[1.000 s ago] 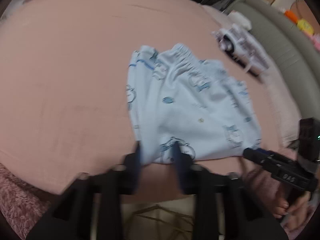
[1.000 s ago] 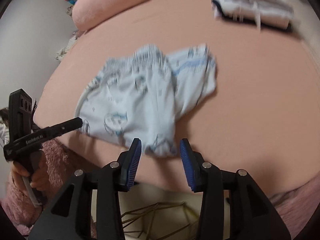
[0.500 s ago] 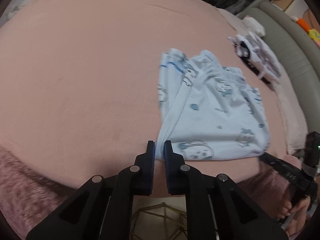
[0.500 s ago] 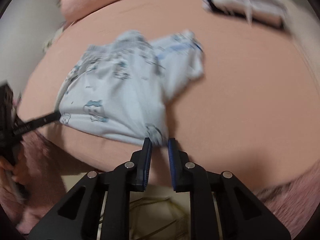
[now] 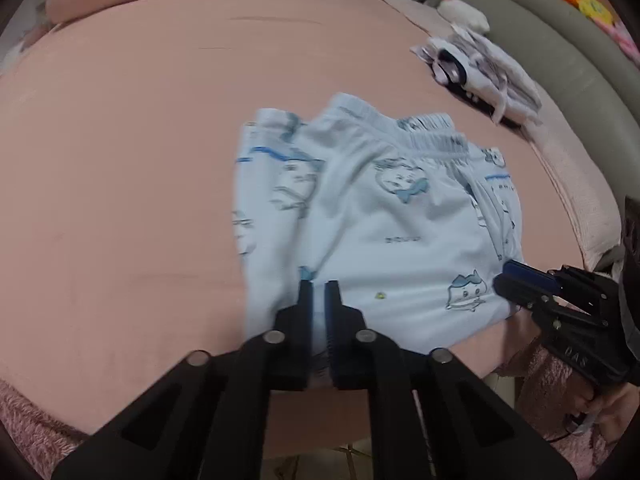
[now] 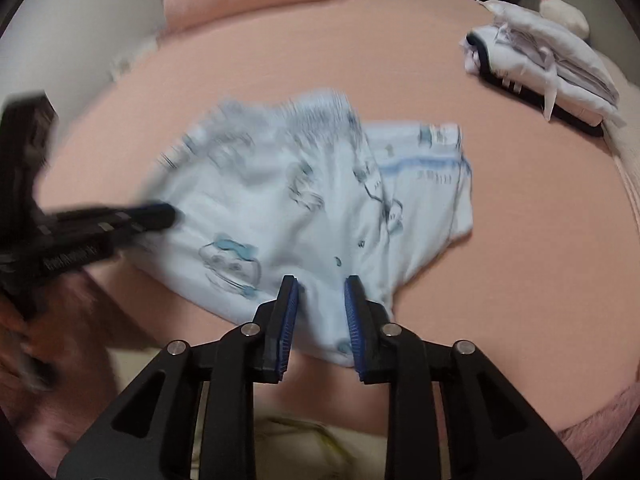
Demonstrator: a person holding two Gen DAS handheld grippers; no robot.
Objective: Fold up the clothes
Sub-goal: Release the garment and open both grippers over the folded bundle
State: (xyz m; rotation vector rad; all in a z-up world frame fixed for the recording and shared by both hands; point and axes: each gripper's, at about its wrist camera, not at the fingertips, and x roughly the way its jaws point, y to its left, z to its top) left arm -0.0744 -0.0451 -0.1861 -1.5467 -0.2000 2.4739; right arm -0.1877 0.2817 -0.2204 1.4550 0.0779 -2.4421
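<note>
Shorts (image 5: 384,232) on pink bed (image 5: 140,128); folded clothes (image 5: 484,72) near grey headboard (image 5: 560,36).

The left black two-finger claw with blue pads (image 5: 317,280) is pointing steeply downward, its jaws drawn almost together and pinching the near hem of the pale blue printed shorts (image 5: 384,216). The right black two-finger claw with blue pads (image 6: 321,282) is tilting down at a similar angle beside the shorts' other near corner, its jaws standing a little apart with a fold of that cloth between them, the pads touching the fabric on both sides. In the left wrist view, a person's hand (image 5: 608,408) is gripping the right claw's handle, low and to the right of the shorts.
</note>
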